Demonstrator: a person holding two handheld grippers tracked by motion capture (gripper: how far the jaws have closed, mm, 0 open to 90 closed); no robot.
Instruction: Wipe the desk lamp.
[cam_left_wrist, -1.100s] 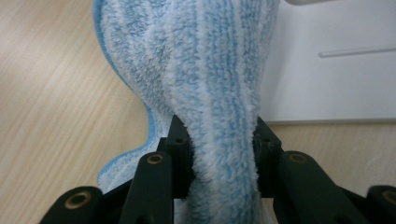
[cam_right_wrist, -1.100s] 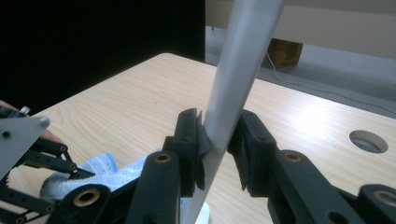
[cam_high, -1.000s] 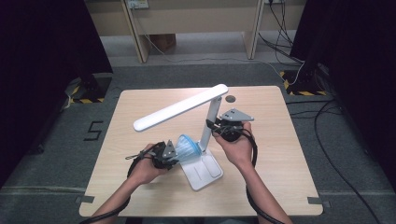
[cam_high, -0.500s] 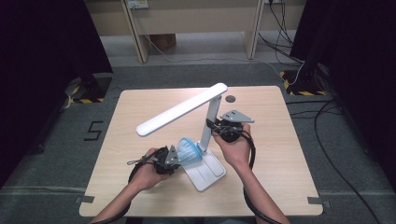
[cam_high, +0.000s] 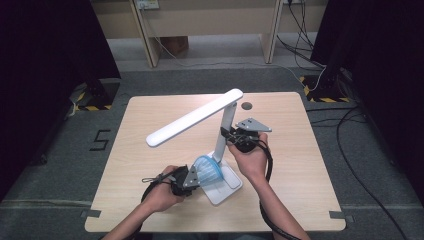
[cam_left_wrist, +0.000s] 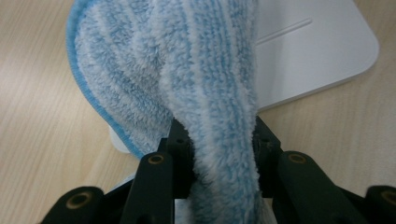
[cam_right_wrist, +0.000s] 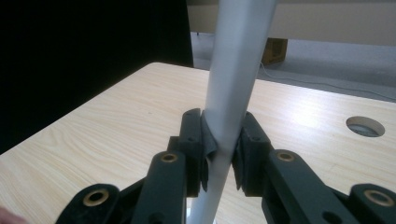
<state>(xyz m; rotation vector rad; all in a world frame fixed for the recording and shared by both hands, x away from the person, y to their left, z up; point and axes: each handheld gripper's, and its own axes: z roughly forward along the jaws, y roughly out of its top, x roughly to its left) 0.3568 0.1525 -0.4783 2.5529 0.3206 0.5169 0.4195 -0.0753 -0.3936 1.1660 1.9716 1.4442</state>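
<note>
Wiping a desk lamp's base while steadying its stem.

Right gripper (cam_high: 231, 138), centre of the high view, clamped on the lamp (cam_high: 223, 131) stem, likely to stop tipping. Left gripper (cam_high: 196, 176), lower centre, pinching a folded blue cloth (cam_high: 209, 173), pressed onto the white lamp base (cam_high: 231, 180) on the desk (cam_high: 300, 165).
</note>
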